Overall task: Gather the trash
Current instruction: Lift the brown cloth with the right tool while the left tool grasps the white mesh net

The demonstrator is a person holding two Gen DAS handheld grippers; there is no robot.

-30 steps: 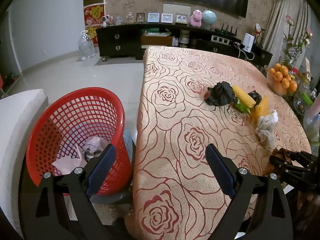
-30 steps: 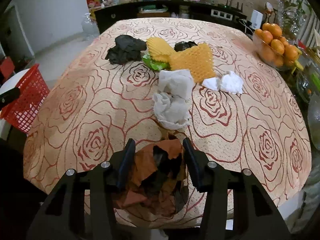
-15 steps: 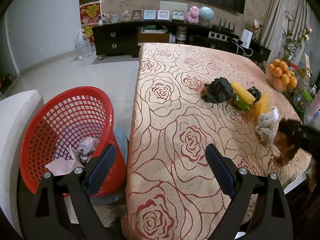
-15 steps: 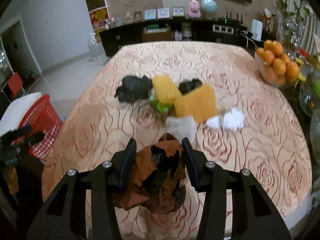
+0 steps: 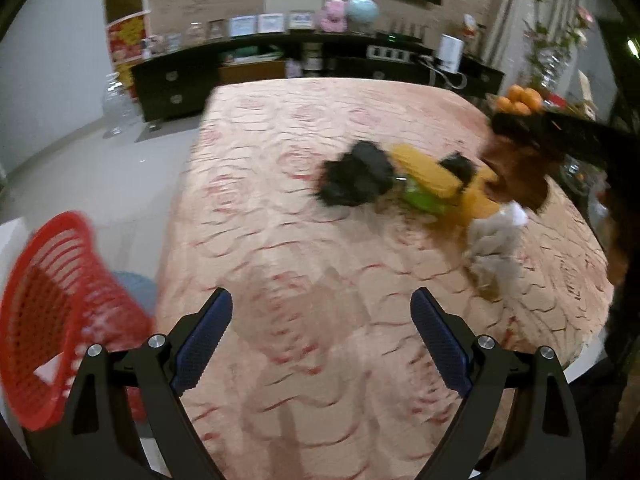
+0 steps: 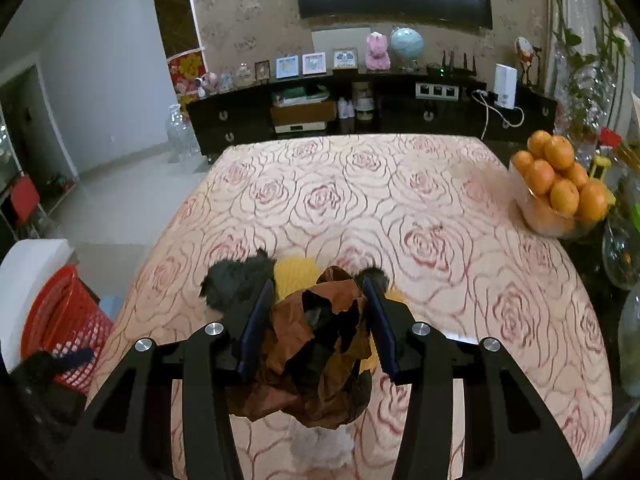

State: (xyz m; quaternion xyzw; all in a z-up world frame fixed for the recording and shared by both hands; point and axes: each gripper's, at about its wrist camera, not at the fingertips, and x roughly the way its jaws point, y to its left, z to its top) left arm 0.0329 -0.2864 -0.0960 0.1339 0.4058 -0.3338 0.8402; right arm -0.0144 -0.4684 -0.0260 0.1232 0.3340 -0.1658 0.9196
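Observation:
My right gripper [image 6: 318,320] is shut on a crumpled brown and black paper wad [image 6: 316,344] and holds it above the table; it also shows in the left wrist view [image 5: 516,168]. My left gripper [image 5: 320,336] is open and empty over the table's near edge. On the rose-patterned tablecloth [image 5: 280,152] lie black crumpled trash [image 5: 356,180], yellow foam netting [image 5: 428,170], a green scrap [image 5: 424,200] and a grey-white tissue wad [image 5: 496,236]. The red mesh basket [image 5: 52,312] stands on the floor at the left, also in the right wrist view [image 6: 60,320].
A bowl of oranges [image 6: 560,188] sits at the table's right edge beside glass jars [image 6: 620,252]. A dark sideboard [image 6: 360,112] with frames and toys runs along the back wall. A white seat [image 6: 28,264] stands by the basket.
My right gripper has risen higher above the table with the brown wad. My left gripper has swung right, from over the basket to over the table; its view is motion-blurred.

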